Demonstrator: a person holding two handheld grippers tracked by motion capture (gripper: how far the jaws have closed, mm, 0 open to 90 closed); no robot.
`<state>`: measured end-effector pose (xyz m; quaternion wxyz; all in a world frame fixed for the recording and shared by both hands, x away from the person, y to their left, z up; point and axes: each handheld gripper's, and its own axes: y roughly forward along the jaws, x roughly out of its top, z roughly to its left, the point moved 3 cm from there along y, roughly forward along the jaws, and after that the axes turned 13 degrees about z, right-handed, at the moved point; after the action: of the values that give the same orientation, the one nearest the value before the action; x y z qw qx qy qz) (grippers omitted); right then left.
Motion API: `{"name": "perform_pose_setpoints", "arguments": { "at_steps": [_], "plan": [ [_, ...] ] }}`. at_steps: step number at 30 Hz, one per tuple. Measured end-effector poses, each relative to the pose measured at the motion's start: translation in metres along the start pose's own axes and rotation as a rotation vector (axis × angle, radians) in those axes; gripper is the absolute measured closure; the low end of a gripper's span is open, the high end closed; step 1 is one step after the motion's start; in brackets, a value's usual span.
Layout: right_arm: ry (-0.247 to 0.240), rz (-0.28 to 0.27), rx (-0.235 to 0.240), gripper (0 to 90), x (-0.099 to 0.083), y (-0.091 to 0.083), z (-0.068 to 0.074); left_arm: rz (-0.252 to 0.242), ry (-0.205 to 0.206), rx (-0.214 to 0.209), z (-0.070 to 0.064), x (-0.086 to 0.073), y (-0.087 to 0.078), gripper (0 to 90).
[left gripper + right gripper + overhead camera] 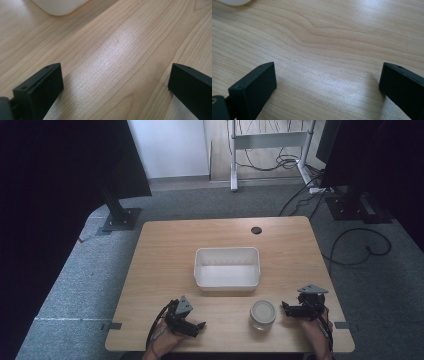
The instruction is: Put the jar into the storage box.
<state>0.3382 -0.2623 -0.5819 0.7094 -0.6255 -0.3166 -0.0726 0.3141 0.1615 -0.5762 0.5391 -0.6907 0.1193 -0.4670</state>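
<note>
A white rectangular bin (pixel 227 267) sits in the middle of the wooden table (pixel 165 250), with nothing in it that I can see. A clear jar with a pale lid (pixel 263 313) stands upright near the front edge, right of centre. My left gripper (pixel 200 326) lies low at the front left, pointing right, open with bare wood between its jaws (pixel 115 82). A corner of the white bin (pixel 58 6) shows at the top of the left gripper view. My right gripper (pixel 285 309) rests just right of the jar, open, over bare table (pixel 327 82).
A round cable hole (pixel 256 230) sits near the table's far edge. Beyond the table are grey carpet, a black stand base (pixel 120 218) at the left, a white desk frame (pixel 267 150) and loose cables (pixel 360 247) at the right.
</note>
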Motion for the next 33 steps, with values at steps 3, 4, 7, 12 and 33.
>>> {"name": "perform_pose_setpoints", "arguments": {
  "at_steps": [3,4,7,12,33],
  "plan": [
    [0.000,0.000,0.000,0.8,0.0000,0.0000,0.0000,-0.001,-0.007,0.002,-0.0002,0.0001,0.0000,0.2],
    [0.000,0.000,0.000,0.8,0.0000,0.0000,0.0000,-0.001,-0.009,0.002,-0.0001,0.0001,-0.0001,0.2],
    [0.000,0.000,0.000,0.8,0.0000,0.0000,0.0000,-0.001,-0.011,0.003,0.0000,0.0001,-0.0002,0.7],
    [0.000,0.000,-0.001,0.8,0.0000,0.0000,0.0000,-0.002,-0.021,0.009,-0.0002,0.0001,-0.0004,1.1],
    [0.000,0.000,0.000,0.8,0.0000,0.0000,0.0000,-0.005,-0.033,-0.031,-0.0048,0.0068,-0.0026,7.6]
  ]
}}
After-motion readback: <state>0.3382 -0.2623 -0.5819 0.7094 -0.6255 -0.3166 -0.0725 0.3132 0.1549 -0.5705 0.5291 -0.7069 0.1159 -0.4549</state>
